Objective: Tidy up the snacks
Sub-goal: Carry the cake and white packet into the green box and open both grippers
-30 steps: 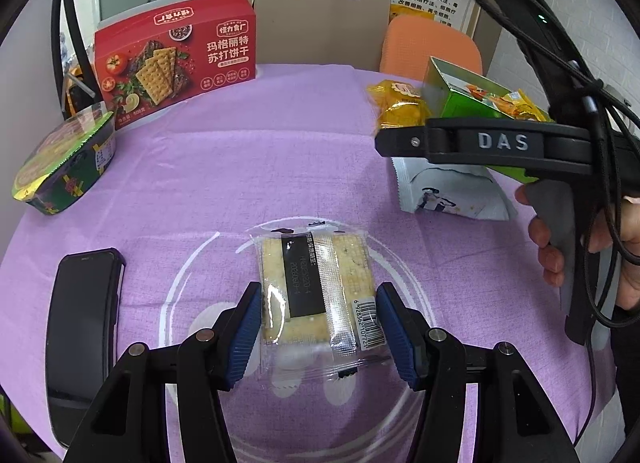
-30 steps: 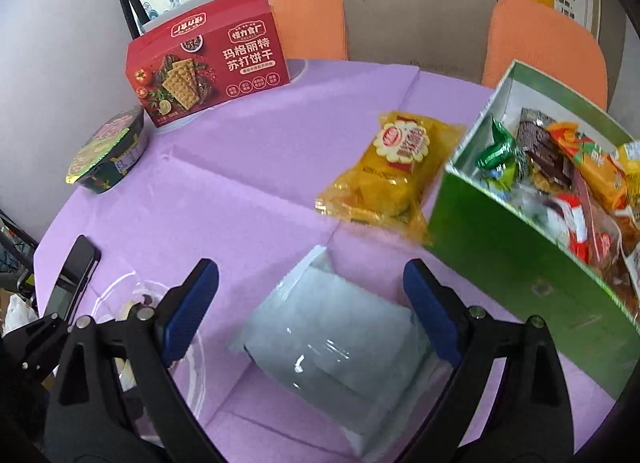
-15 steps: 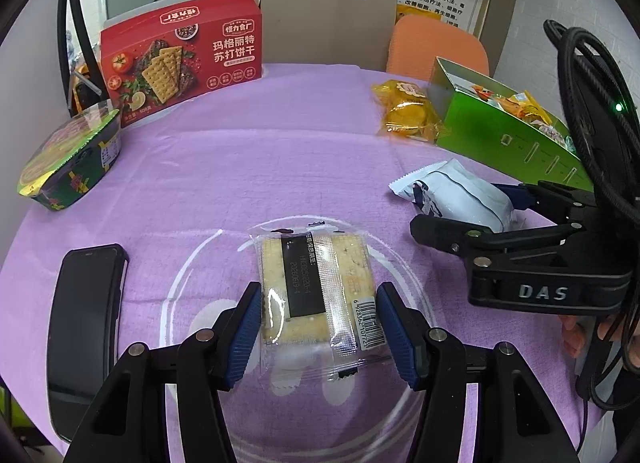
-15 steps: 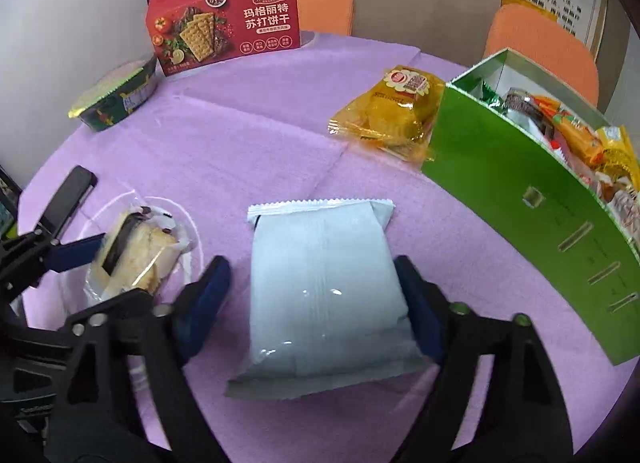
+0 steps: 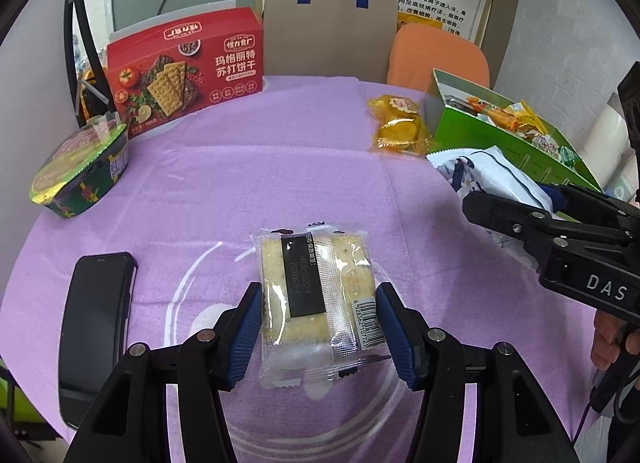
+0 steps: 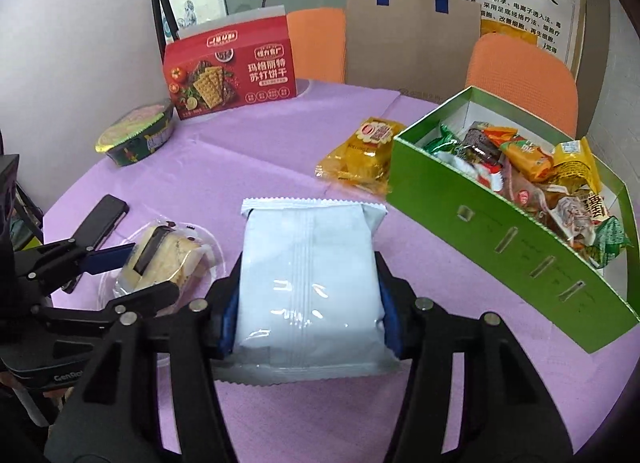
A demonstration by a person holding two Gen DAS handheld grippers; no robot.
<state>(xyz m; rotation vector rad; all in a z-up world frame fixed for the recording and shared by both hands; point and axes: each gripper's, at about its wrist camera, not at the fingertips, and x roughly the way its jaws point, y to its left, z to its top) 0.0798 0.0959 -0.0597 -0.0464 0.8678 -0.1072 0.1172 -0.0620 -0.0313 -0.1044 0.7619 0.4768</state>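
The right gripper (image 6: 308, 303) is clamped on a white pouch (image 6: 308, 275), its blue pads pressed against both long sides of the pack, which lies flat on the purple tablecloth (image 6: 248, 167) just beside the green box (image 6: 516, 239). The left gripper (image 5: 318, 327) has its pads tight against the two sides of a clear-wrapped cracker pack (image 5: 316, 295), which rests in a shallow clear dish (image 5: 192, 287) — whether the pack is lifted off the dish cannot be told. Both grippers sit close together near the front edge of the table, the left one's dish to the left of the pouch. Further out, the green box stands open and is already heaped with small wrapped snacks, so a good part of the sorting looks done. A yellow bag (image 6: 360, 155) of cakes lies on the cloth touching the box's near corner, not yet inside. Well apart, toward the far left, a noodle bowl (image 6: 138, 139) and an upright red cracker box (image 6: 230, 67) stand untouched, and a black phone (image 5: 94, 327) lies beside the dish. My judgement — the task is perhaps past halfway: the pouch and the cracker pack are in hand, and they, the yellow bag and possibly the larger items remain to be put away.
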